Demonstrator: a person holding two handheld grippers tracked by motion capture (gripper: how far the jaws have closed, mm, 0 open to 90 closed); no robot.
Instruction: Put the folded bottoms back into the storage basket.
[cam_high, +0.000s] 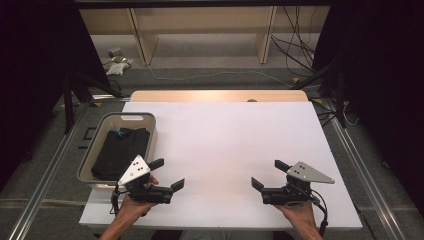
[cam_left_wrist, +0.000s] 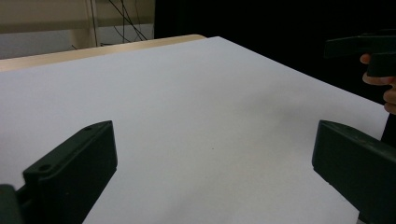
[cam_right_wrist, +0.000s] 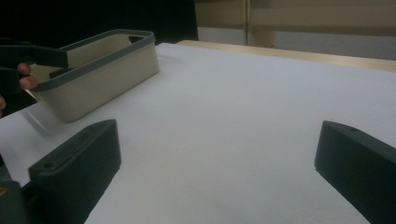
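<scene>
Two grippers sit low over the white board (cam_high: 225, 150) in the high view. Left gripper (cam_high: 167, 174) at 7 o'clock, jaws spread and pointing toward the centre, nothing between them. Right gripper (cam_high: 266, 174) at 5 o'clock, jaws likewise spread and empty. Left hand (cam_high: 134, 204) and right hand (cam_high: 300, 212) come in from the bottom edge, forearms cut off. Grey bin (cam_high: 146, 120) at 9 o'clock, near corner hidden behind the left gripper's plate; dark cloth (cam_high: 120, 150) inside, with a small blue spot at its far end, too small to identify.

Left gripper view: own jaws wide apart over bare board (cam_left_wrist: 196, 107). Right gripper (cam_left_wrist: 359, 46) at 2 o'clock, cut off by the frame edge; fingers (cam_left_wrist: 373, 79) partly seen. Wood table edge (cam_left_wrist: 93, 49) at 11 o'clock.

Right gripper view: own jaws wide apart, bare board (cam_right_wrist: 243, 116) between. Bin (cam_right_wrist: 107, 74) at 10 o'clock, contents hidden by its wall. Left gripper (cam_right_wrist: 32, 56) overlaps the bin rim at 9 o'clock, mostly cut off; a fingertip (cam_right_wrist: 25, 77) shows.
</scene>
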